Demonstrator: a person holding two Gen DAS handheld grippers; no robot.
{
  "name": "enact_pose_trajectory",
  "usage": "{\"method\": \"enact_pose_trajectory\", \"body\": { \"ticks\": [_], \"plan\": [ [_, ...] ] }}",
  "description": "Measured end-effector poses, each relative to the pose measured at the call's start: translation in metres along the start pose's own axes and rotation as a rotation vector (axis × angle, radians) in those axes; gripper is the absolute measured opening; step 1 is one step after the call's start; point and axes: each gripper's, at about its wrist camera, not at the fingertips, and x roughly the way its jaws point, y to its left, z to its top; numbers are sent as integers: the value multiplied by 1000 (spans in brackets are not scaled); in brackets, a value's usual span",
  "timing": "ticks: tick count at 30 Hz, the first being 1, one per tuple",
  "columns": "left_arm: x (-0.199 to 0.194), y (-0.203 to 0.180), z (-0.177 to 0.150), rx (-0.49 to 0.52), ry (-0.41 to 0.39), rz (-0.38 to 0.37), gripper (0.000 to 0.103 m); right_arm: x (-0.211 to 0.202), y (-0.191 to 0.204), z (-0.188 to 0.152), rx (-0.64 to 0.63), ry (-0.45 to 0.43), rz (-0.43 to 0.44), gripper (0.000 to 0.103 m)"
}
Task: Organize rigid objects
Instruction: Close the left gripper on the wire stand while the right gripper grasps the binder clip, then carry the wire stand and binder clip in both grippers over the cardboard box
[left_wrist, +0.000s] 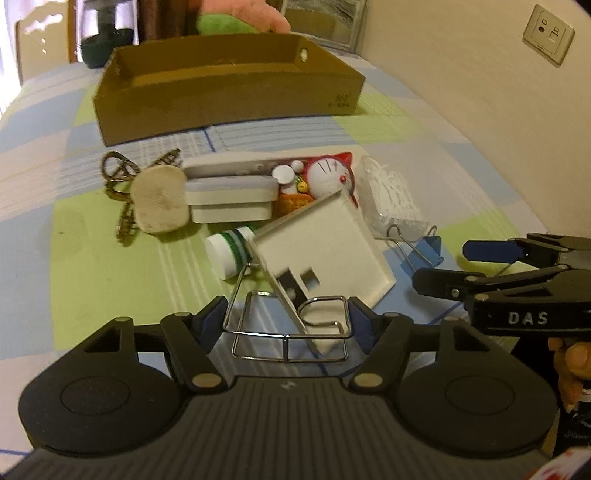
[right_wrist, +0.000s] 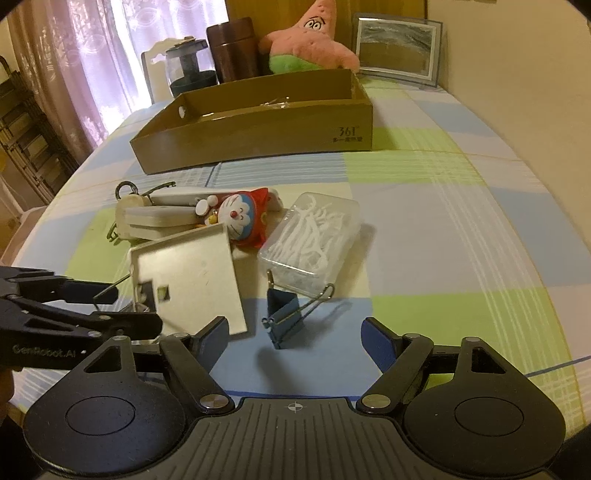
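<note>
Left wrist view: the left gripper (left_wrist: 286, 319) is clenched on a wire stand (left_wrist: 288, 325) that carries a white square plate (left_wrist: 325, 251), tilted up above the checked counter (left_wrist: 92, 258). At 12 o'clock from it lies a clutter: a white bottle with green bands (left_wrist: 231, 254) just beside the plate, stacked white cases (left_wrist: 231, 197), a beige pad (left_wrist: 159, 199) with a metal key ring (left_wrist: 118, 171), and a Doraemon figure (left_wrist: 328, 177). A blue binder clip (left_wrist: 424, 251) sits at 2 o'clock, touching a clear box of floss picks (left_wrist: 391, 199). The cardboard box (left_wrist: 229, 99) stands further off at 12 o'clock. The right gripper (left_wrist: 443, 266) reaches in from 3 o'clock.

Right wrist view: the right gripper (right_wrist: 295, 332) is released, fingers spread wide and holding nothing, hovering over the counter (right_wrist: 461, 240). The binder clip (right_wrist: 284, 321) lies between its fingertips, slightly toward 11 o'clock. The floss box (right_wrist: 314, 240) is at 12 o'clock, the plate (right_wrist: 188, 277) at 10 o'clock, held up by the left gripper (right_wrist: 122, 306) entering from 9 o'clock. The cardboard box (right_wrist: 258, 140) sits far at 12 o'clock, with a pink plush (right_wrist: 314, 44) behind it.
</note>
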Motion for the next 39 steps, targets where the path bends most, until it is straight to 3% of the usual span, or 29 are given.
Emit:
{"method": "enact_pose_trajectory", "body": {
  "ticks": [17,21,23,31,39],
  "plan": [
    [-39,9,5,3,-113,119,65,19,10,4,-11,7,-13,46],
    [-43,11,9,-2,-124,123,65,21,9,3,-13,10,-21,37],
    [-44,11,9,-5,-126,122,65,21,8,3,-14,8,-25,26],
    [-45,10,6,-13,-118,119,65,11,4,2,-8,-5,-34,12],
    [-50,7,6,-22,-128,117,65,-14,0,4,3,-52,-39,12]
  ]
}}
